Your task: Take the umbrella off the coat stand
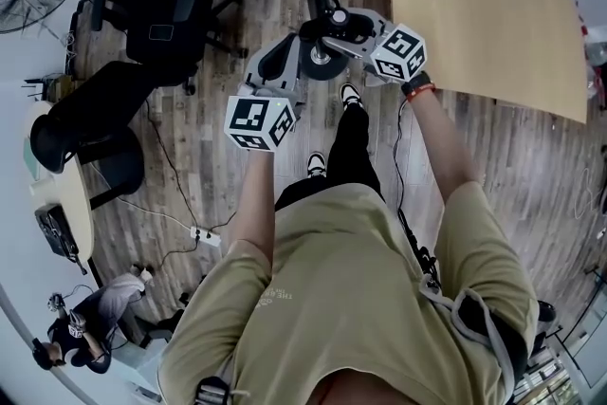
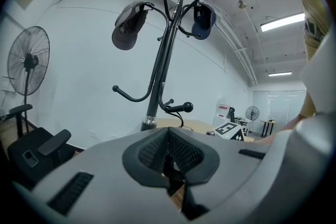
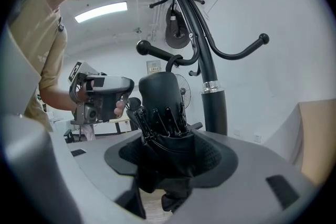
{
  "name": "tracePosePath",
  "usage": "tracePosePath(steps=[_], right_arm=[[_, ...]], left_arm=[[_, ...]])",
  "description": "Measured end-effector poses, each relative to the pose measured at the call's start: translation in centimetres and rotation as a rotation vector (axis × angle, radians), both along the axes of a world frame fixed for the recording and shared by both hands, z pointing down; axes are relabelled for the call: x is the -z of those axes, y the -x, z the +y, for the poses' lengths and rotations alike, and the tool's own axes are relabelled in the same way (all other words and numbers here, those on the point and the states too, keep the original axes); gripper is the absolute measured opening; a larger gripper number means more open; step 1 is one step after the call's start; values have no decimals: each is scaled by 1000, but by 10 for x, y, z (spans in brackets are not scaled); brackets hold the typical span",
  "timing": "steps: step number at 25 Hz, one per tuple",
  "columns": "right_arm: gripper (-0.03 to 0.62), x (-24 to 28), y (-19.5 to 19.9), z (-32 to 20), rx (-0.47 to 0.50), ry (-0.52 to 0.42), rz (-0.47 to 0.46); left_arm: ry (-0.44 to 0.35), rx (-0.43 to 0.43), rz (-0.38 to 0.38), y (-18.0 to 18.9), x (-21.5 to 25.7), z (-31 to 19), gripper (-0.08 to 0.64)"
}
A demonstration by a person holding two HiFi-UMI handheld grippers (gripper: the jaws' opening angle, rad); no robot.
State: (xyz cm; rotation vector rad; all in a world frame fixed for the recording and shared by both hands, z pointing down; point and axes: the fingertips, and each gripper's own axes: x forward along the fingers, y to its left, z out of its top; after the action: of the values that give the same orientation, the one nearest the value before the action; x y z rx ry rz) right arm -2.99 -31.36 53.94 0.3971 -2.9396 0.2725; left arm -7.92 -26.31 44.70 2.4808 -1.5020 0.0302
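Black fabric fills the right gripper (image 3: 165, 155): its jaws stand fairly wide but are clamped on the body of a folded umbrella (image 3: 160, 105), the pads pressing it from both sides. The umbrella's long axis runs roughly upright, close to parallel with the pole of the coat stand (image 3: 214, 97), which stands just to its right in the right gripper view. Its rounded end points up, with the rib tips showing below it.

Just above that end, a thin strap (image 3: 169, 64) seems to loop over a low knobbed hook (image 3: 157, 52) of the stand, so I judge the umbrella is not yet free. The coming move likely turns on this: the hook's knob points away from the pole, so the strap would have to rise and slide off that way.

The left gripper (image 2: 168, 136) has its jaws together on nothing and sits apart from the umbrella, so the right hand is the nearer one.

2 caps, 1 dark (image 2: 127, 29) and 1 blue (image 2: 203, 21), hang on upper hooks. No brand or writing can be read; print on the person's shirt is too small.
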Motion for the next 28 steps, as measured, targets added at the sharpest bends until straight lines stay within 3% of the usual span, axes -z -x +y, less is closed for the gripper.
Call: tracePosePath(steps=[28], right_arm=[[258, 67, -2, 69, 20, -80, -19]], left_arm=[[-53, -10, 28, 6, 32, 32, 23]])
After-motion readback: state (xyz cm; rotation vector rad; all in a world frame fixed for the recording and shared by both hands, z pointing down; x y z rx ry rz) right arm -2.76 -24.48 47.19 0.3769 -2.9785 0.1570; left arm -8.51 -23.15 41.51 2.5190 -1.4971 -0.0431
